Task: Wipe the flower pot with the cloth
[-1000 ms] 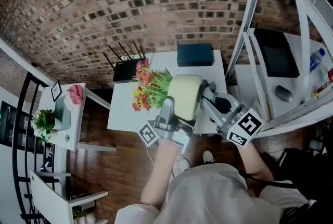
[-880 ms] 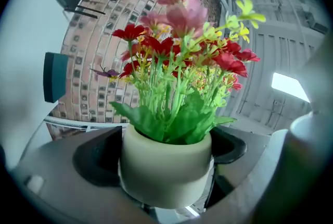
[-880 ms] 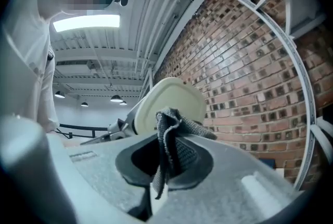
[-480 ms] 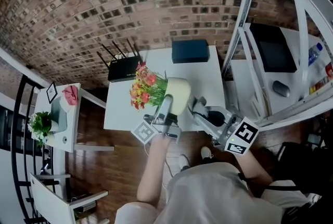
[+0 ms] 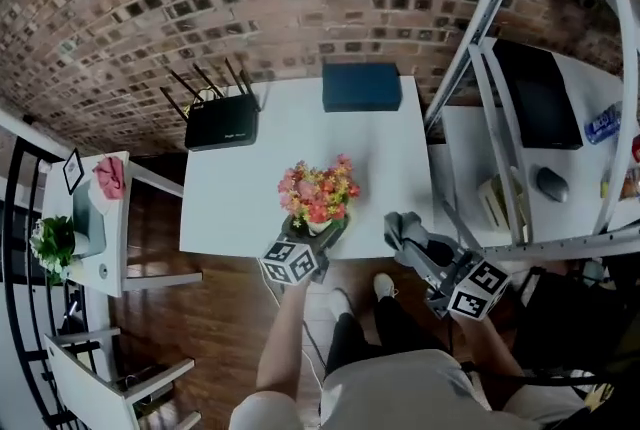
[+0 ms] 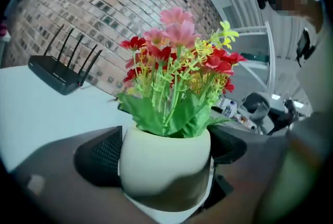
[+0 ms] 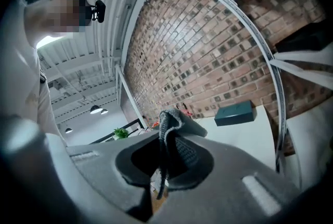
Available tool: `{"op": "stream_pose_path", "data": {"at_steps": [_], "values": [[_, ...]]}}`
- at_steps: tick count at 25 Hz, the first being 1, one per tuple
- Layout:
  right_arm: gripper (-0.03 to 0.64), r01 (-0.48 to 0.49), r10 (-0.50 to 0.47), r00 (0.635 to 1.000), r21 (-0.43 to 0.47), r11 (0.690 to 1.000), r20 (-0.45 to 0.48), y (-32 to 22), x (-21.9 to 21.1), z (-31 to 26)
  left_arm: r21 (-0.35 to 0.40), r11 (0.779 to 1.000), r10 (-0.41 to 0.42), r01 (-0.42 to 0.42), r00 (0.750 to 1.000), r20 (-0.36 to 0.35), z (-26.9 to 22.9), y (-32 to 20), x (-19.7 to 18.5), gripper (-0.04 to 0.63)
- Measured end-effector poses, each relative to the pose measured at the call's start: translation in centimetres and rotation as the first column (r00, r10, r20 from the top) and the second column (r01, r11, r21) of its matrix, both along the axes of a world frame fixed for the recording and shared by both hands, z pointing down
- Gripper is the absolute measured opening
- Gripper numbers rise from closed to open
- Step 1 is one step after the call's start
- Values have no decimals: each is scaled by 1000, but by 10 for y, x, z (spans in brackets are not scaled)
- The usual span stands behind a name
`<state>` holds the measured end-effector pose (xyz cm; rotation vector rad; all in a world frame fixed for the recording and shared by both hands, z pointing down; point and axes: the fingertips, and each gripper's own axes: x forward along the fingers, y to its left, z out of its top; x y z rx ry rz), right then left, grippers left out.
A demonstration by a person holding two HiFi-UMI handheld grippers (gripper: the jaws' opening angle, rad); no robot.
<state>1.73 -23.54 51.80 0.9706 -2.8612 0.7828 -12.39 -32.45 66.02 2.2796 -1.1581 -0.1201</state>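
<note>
Your head view looks steeply down on the worktop (image 5: 230, 188) from well above. Left gripper view sits low, right up close on the flower pot (image 6: 161, 160); right gripper view faces roughly level. All three catch the brick wall (image 5: 200, 8).

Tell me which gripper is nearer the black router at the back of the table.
Left. The left gripper, jaws on the flower pot, is at the table's near edge, in front of the router. The right gripper, holding the cloth, sits farther right, by the near right corner.
</note>
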Motion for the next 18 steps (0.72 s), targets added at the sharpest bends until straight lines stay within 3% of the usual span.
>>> {"op": "stream_pose_path", "data": {"at_steps": [3, 5, 8, 11, 14, 18], "values": [[0, 1, -2, 1000, -54, 999, -21, -3, 1, 35, 8, 998, 60, -61, 993, 101, 44, -5, 12, 535], [0, 6, -7, 1000, -81, 997, -16, -2, 2, 54, 53, 989, 129, -141, 975, 178, 63, -2, 25, 535], [0, 13, -16, 1000, -104, 994, -23, -1, 9, 78, 123, 954, 219, -272, 918, 332, 87, 3, 41, 537], [0, 8, -7, 1000, -130, 991, 11, -1, 12, 91, 159, 926, 245, -343, 864, 440, 106, 1, 46, 536], [0, -8, 19, 996, -132, 991, 82, -8, 7, 83, 148, 936, 223, -319, 863, 452, 111, 0, 41, 548], [0, -39, 43, 996, -59, 997, 72, -7, -11, 59, 88, 969, 179, -230, 904, 389, 95, 16, 18, 567]]}}
